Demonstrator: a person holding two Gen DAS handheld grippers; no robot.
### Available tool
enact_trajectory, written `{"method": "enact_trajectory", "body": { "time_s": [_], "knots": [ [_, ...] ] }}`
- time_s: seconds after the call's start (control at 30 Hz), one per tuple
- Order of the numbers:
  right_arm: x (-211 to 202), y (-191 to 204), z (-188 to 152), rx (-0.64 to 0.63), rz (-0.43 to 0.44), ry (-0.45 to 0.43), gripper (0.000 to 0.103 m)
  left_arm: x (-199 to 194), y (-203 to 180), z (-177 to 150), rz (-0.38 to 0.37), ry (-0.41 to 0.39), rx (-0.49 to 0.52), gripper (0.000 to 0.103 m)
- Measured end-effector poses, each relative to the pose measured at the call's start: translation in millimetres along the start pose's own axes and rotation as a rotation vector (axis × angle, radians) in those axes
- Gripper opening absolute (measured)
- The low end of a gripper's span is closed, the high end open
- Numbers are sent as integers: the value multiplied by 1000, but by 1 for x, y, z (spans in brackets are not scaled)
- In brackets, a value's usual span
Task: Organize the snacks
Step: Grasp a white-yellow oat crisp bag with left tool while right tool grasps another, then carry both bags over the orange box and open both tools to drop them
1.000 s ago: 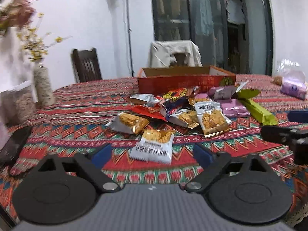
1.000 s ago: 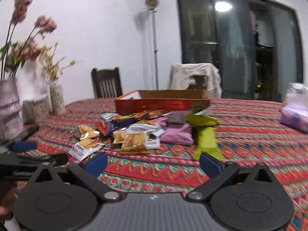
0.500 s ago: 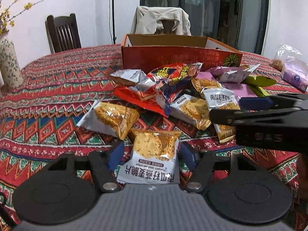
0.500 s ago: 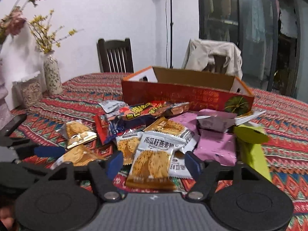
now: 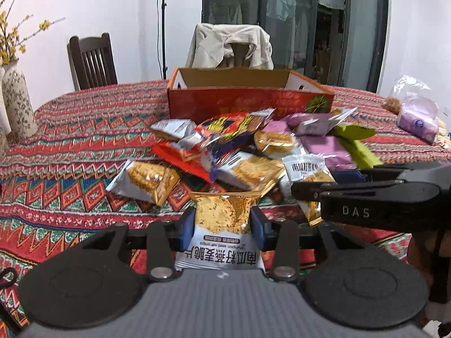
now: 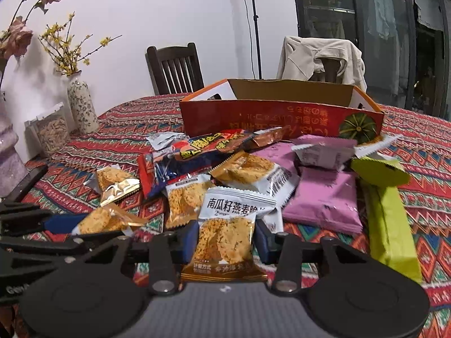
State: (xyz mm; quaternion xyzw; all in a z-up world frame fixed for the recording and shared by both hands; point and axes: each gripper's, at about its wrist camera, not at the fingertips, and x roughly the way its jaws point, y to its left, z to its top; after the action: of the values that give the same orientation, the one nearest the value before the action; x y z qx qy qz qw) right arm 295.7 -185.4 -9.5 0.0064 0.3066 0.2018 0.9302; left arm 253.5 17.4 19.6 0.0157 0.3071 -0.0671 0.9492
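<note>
Patterned tablecloth (image 5: 70, 146) carrying snack pile, left gripper (image 5: 222, 226) closing onto oat crisp packet (image 5: 222, 225), right gripper (image 6: 227, 242) closing onto second crisp packet (image 6: 225, 236).

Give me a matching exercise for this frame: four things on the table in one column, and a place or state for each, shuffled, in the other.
Things:
1. oat crisp packet
2. cardboard box
3. green packet
4. patterned vase

Places or states:
A. standing open behind the snack pile
B. lying at the right edge of the pile
C. pinched between the blue pads of the left gripper
D. upright at the left, holding yellow flowers

Pairs: 1-C, 2-A, 3-B, 4-D
</note>
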Motion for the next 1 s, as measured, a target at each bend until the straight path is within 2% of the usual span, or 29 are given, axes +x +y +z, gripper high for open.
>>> {"method": "enact_trajectory", "body": {
  "time_s": [0.37, 0.57, 0.73, 0.83, 0.9, 1.0],
  "knots": [
    [-65, -23, 9, 24, -42, -99, 41, -29, -34, 24, -3, -83, 47, 42],
    [-77, -37, 27, 19, -59, -139, 41, -17, -31, 60, -3, -108, 47, 42],
    [-71, -61, 74, 14, -22, -160, 41, 24, -8, 122, 11, -120, 36, 42],
    [-54, -82, 118, -9, -13, -162, 41, 63, 9, 165, 2, -86, 16, 42],
    [-33, -99, 152, -21, -18, -153, 41, 100, 19, 196, -3, -49, 5, 42],
    [15, -130, 200, -10, -8, -90, 41, 164, 28, 235, 24, 9, 27, 42]
  ]
}}
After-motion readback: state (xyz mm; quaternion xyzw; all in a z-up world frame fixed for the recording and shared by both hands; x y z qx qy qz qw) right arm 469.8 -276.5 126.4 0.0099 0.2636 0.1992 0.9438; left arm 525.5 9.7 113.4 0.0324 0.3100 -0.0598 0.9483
